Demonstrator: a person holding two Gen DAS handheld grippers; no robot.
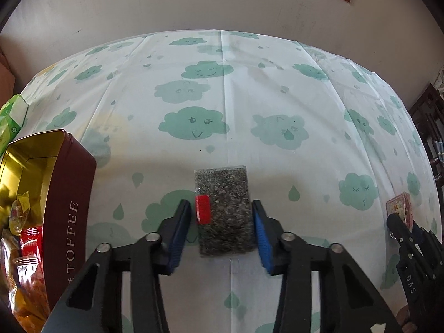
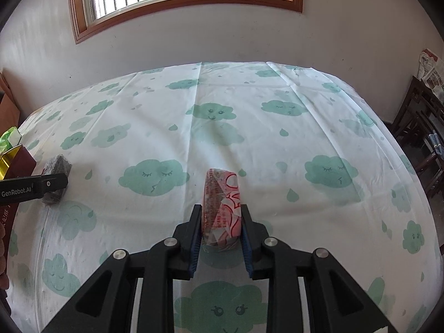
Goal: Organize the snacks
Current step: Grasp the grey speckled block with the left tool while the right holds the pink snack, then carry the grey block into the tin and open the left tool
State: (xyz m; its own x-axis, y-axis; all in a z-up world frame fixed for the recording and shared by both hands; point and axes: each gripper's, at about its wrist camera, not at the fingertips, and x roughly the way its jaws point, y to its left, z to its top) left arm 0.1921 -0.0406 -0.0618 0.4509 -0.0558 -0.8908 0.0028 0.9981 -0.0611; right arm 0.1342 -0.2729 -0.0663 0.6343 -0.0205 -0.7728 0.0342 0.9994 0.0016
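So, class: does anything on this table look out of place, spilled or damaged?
Nothing is spilled or damaged. Two snacks lie outside the toffee tin: the dark speckled bar between the left gripper's jaws, and the pink packet clamped by the right gripper.

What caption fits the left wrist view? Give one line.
Left claw straddling a dark speckled snack bar on the cloud-print tablecloth, beside an open toffee tin of snacks.

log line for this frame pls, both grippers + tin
left gripper: astride grey bar, pads not yet pressing | right gripper: shut on pink snack | tin: open, part-filled, left of bar
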